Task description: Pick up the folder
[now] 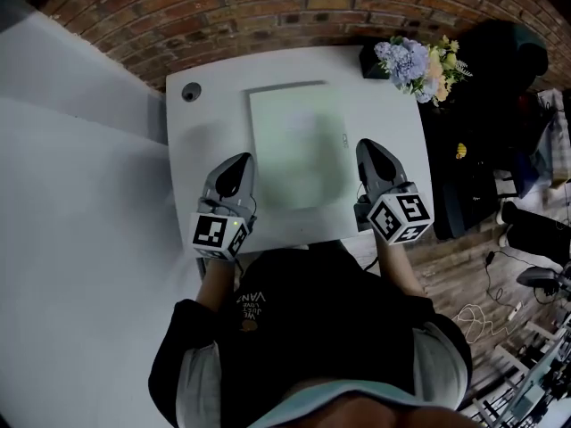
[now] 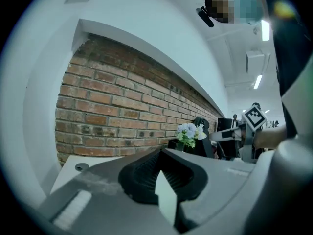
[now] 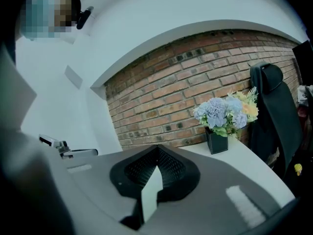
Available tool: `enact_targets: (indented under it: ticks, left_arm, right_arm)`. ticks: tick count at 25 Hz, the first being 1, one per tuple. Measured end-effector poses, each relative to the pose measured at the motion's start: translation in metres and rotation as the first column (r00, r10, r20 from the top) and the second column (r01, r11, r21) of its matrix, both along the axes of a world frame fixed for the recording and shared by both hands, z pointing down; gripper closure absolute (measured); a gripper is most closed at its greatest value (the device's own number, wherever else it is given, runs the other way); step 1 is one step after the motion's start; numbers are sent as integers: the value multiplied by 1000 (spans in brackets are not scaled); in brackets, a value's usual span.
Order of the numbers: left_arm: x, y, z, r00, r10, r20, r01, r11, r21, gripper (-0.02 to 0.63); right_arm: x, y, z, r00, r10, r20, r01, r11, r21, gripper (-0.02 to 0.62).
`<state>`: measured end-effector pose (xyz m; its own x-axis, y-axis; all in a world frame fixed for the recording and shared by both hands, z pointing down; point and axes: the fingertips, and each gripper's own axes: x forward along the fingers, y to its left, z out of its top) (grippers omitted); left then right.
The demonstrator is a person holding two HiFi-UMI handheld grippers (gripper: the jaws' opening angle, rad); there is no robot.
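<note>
Folder [image 1: 294, 145] flat on table [image 1: 205, 132], centre frame, between left gripper [image 1: 234, 169] and right gripper [image 1: 370, 150]; both jaws clenched, flanking its edges.

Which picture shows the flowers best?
The right gripper view: the flowers stand close and side-on, with their black pot plain to see. The head view shows the flowers from above, at the far right corner of the table. The left gripper view shows the flowers small and far off.

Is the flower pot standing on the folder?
No, the flower pot stands at the table's far right corner, apart from the folder.
</note>
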<state>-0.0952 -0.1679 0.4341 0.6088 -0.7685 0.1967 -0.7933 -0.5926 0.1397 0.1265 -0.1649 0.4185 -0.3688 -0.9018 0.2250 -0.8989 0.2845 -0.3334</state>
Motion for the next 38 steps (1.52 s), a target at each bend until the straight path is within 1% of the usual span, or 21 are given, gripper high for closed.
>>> enact_targets:
  ticks: [11, 15, 21, 25, 29, 33, 35, 38]
  left_arm:
    - [1, -7, 35, 997, -75, 21, 77, 994, -82, 606]
    - [-1, -9, 49, 995, -98, 23, 100, 989, -111, 606]
    - [0, -13, 73, 993, -109, 39, 114, 979, -170, 606]
    - [-1, -16, 87, 991, -123, 48, 131, 968, -213, 606]
    - [-1, -19, 98, 989, -134, 59, 145, 957, -253, 606]
    - [-2, -22, 108, 988, -141, 66, 154, 944, -292, 606]
    - [-1, -24, 112, 988, -137, 67, 152, 938, -312, 604]
    - [0, -27, 117, 989, -135, 64, 149, 926, -346, 551]
  right_arm:
    - [5, -18, 44, 998, -69, -3, 68, 993, -101, 597]
    - [5, -26, 60, 996, -87, -26, 83, 989, -122, 597]
    - [6, -33, 88, 992, -120, -41, 111, 978, -176, 597]
    - [5, -36, 104, 987, -148, -54, 133, 966, -223, 597]
    - [5, -37, 115, 986, -157, -55, 138, 957, -254, 597]
    - [6, -41, 124, 985, -165, -57, 144, 950, -279, 574]
    - [7, -42, 128, 984, -167, -56, 143, 945, -294, 551]
    - [9, -44, 133, 984, -169, -54, 143, 938, -316, 494]
